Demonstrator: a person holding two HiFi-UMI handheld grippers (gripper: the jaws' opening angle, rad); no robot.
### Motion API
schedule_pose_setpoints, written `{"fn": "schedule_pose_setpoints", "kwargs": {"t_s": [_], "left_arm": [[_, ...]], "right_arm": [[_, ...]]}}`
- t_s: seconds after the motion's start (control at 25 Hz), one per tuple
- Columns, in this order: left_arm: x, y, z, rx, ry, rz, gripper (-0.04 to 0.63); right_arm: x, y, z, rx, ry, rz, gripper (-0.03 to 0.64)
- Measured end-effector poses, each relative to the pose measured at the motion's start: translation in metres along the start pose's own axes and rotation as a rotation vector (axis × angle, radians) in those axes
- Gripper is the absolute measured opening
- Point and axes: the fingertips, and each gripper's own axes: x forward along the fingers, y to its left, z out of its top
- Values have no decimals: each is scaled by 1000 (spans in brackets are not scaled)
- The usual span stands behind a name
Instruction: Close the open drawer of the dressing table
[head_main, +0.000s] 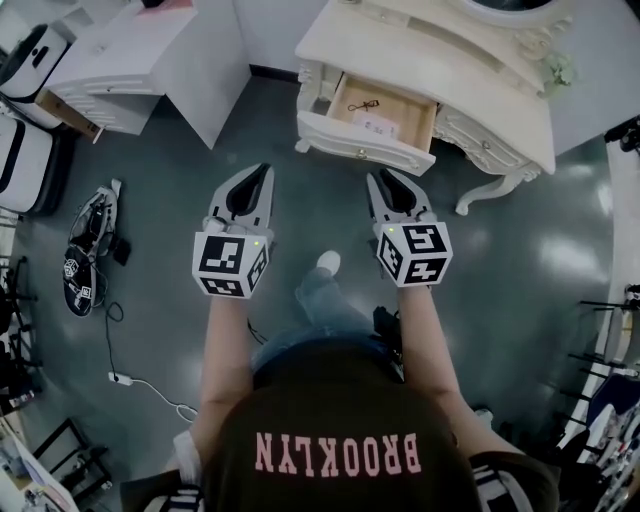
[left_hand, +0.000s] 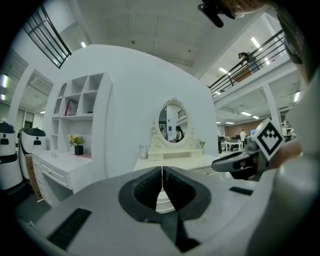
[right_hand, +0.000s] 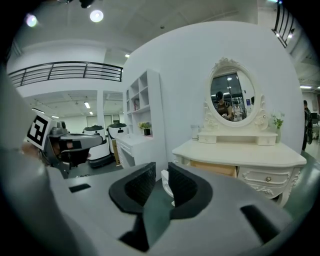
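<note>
The cream dressing table (head_main: 470, 70) stands ahead of me, and its wooden drawer (head_main: 400, 108) is pulled out toward me with a white front (head_main: 365, 146). A small dark item (head_main: 365, 104) and a white card (head_main: 377, 125) lie inside. My left gripper (head_main: 263, 171) hovers short of the drawer's left corner, jaws shut and empty (left_hand: 162, 172). My right gripper (head_main: 379, 176) hangs just before the drawer front, its jaws slightly open with nothing between them (right_hand: 161, 172). The right gripper view shows the open drawer (right_hand: 212, 169) under the tabletop and the oval mirror (right_hand: 231, 96).
A white cabinet (head_main: 140, 50) stands to the left of the dressing table, with a white shelf unit (left_hand: 75, 115) behind it. Dark gear (head_main: 90, 250) and a cable (head_main: 140, 385) lie on the grey floor at left. The person's foot (head_main: 327, 263) is between the grippers.
</note>
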Motion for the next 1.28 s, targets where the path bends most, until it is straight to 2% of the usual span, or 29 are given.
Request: {"fn": "schedule_pose_setpoints", "kwargs": {"t_s": [0.52, 0.72, 1.0, 1.28], "left_arm": [[103, 48, -9, -42, 65, -36, 5], [136, 48, -17, -44, 103, -64, 5], [168, 37, -34, -60, 153, -102, 5], [187, 35, -59, -71, 220, -122, 5]], "right_arm": [[88, -51, -18, 61, 138, -29, 55], [112, -68, -34, 84, 197, -24, 55], [134, -66, -73, 143, 312, 43, 62], [150, -76, -117, 204, 404, 40, 67]]}}
